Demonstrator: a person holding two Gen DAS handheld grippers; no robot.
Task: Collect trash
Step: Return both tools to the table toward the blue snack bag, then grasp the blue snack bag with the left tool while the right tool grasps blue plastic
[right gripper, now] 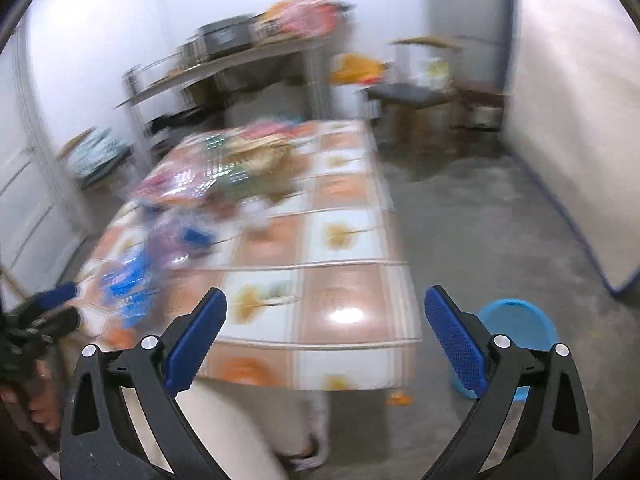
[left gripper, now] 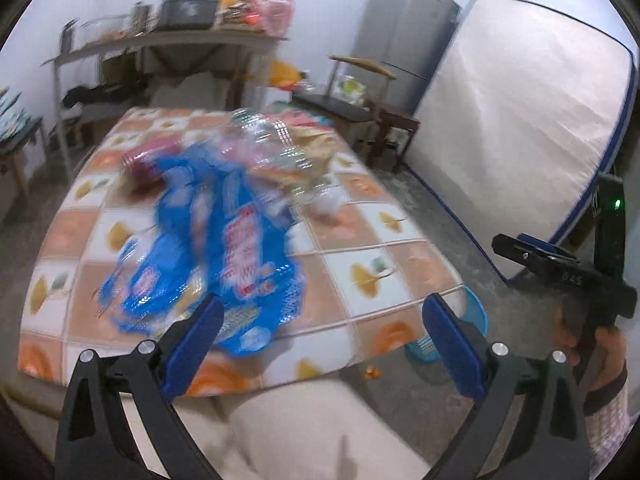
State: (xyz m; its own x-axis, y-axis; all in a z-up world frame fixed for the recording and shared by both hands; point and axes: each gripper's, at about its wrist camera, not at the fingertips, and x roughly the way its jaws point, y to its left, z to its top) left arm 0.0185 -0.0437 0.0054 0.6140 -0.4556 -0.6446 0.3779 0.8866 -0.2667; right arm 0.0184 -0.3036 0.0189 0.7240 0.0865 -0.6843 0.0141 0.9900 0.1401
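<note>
A blurred heap of trash lies on the table (left gripper: 360,276) with its orange-and-white tiled cloth. In it are a big blue printed wrapper (left gripper: 224,248), clear plastic (left gripper: 264,140), a pink pack (left gripper: 144,156) and a brown paper bag (left gripper: 316,144). My left gripper (left gripper: 324,304) hovers open and empty over the table's near edge, just short of the blue wrapper. In the right wrist view my right gripper (right gripper: 326,294) is open and empty above the near right part of the table (right gripper: 348,280), with the trash heap (right gripper: 224,168) farther left. A blue bin (right gripper: 516,320) stands on the floor by the table's near right corner.
A small orange scrap (right gripper: 398,399) lies on the grey floor near the bin (left gripper: 478,314). A mattress (left gripper: 520,120) leans on the right wall beside a grey cabinet (left gripper: 404,28). A loaded shelf rack (left gripper: 160,40) and a chair (left gripper: 348,108) stand behind the table. Light trousers (left gripper: 300,432) show below.
</note>
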